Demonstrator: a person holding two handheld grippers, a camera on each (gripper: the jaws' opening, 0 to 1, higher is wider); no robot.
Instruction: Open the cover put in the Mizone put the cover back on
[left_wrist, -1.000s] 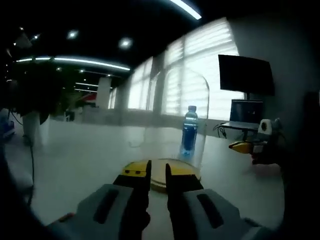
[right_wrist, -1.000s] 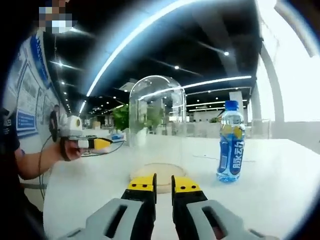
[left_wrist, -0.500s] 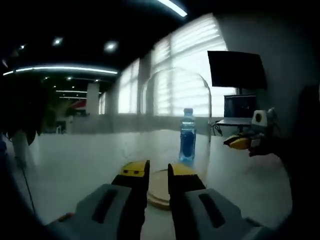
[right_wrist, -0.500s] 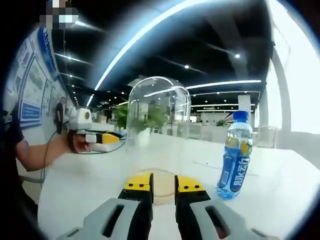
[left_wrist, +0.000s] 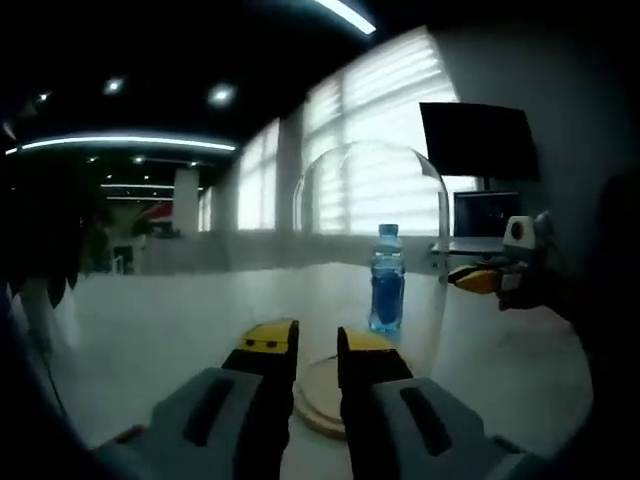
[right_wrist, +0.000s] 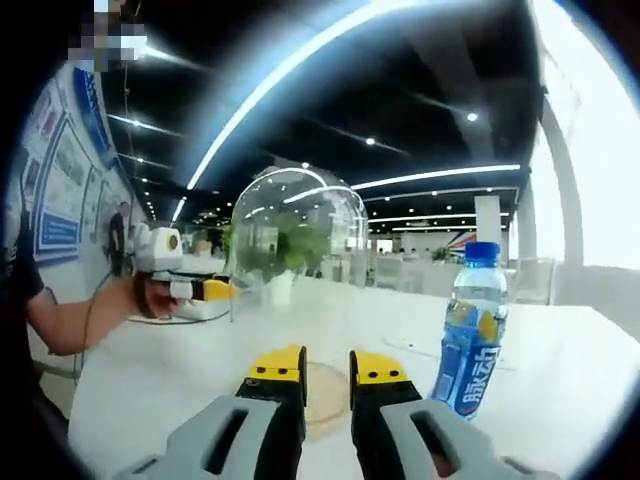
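Open-plan office hall, strip lights overhead, blinds on bright windows; broad white surface (left_wrist: 150, 330) carrying the items.

Wooden base (right_wrist: 325, 395): round disc, flat on the surface, just beyond the yellow tips of both tongs.

Glass cover (right_wrist: 295, 235): clear dome, tilted in the right gripper view, its lower edge raised off the wooden base on one side; in the left gripper view standing over the base, contact at the rim not certain.

Mizone bottle (right_wrist: 470, 340): blue label and cap, upright on the surface beside the wooden base, outside the cover.

Left tongs (left_wrist: 317, 345): narrow gap, nothing between the tips, over the near edge of the base.

Right tongs (right_wrist: 328, 365): narrow gap, nothing held, likewise at the base.

Monitor (left_wrist: 480, 140) and laptop (left_wrist: 490, 215): beyond the bottle, near the windows.
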